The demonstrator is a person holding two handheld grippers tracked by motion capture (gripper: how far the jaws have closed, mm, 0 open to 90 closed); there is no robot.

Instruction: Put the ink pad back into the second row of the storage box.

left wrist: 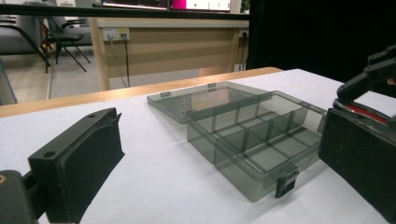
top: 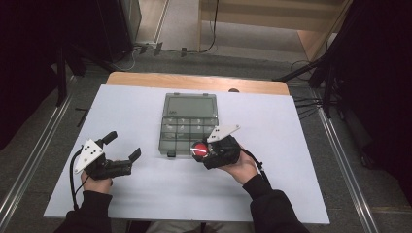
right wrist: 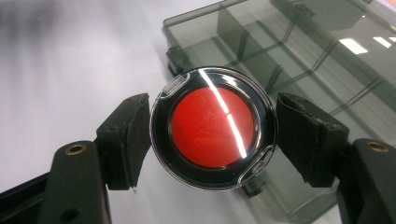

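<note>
A smoky grey compartment box (top: 188,127) lies open mid-table, its lid flat behind it. My right gripper (top: 200,150) is shut on a round black case with a red disc (top: 198,148), just off the box's front right corner. In the right gripper view the disc (right wrist: 212,127) sits squeezed between both pads (right wrist: 126,140), above the table beside the box (right wrist: 289,51). My left gripper (top: 124,145) rests open at the left, holding nothing. Its view looks across at the box (left wrist: 252,140) and the red disc (left wrist: 363,110).
The white table top (top: 291,184) has a wooden strip (top: 194,81) along its far edge. Beyond lie floor cables (top: 301,104) and a wooden desk (top: 272,14). Dark stands flank both sides.
</note>
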